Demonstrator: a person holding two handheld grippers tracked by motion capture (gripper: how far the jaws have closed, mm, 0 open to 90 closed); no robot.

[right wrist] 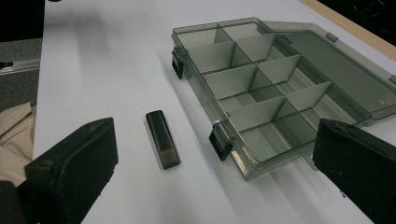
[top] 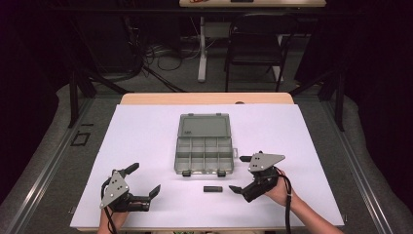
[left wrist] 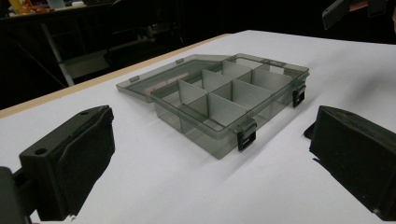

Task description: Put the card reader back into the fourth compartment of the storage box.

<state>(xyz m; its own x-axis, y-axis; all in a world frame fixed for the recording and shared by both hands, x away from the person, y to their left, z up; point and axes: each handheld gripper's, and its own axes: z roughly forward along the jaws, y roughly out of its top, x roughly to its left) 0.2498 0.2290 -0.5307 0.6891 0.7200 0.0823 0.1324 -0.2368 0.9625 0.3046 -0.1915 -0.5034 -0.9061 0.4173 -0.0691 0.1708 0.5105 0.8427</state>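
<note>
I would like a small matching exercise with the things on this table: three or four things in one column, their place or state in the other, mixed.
Things:
1. organizer box
2. small black bar
3. left gripper
4. right gripper

States or places:
a. lies flat in front of the box latches
b. open, near the table's left front
c. lid folded back, compartments empty
d. open, just right of the bar

Pairs: 1-c, 2-a, 3-b, 4-d

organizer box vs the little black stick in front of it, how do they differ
The organizer box is translucent grey, so its dividers show through; the black stick is opaque and dark. The box is far bigger and split into compartments, with its lid laid open flat behind it; the stick is one small closed bar. The box has two black latches on its front; the stick has none. Both rest flat on the white table, untouched.
</note>
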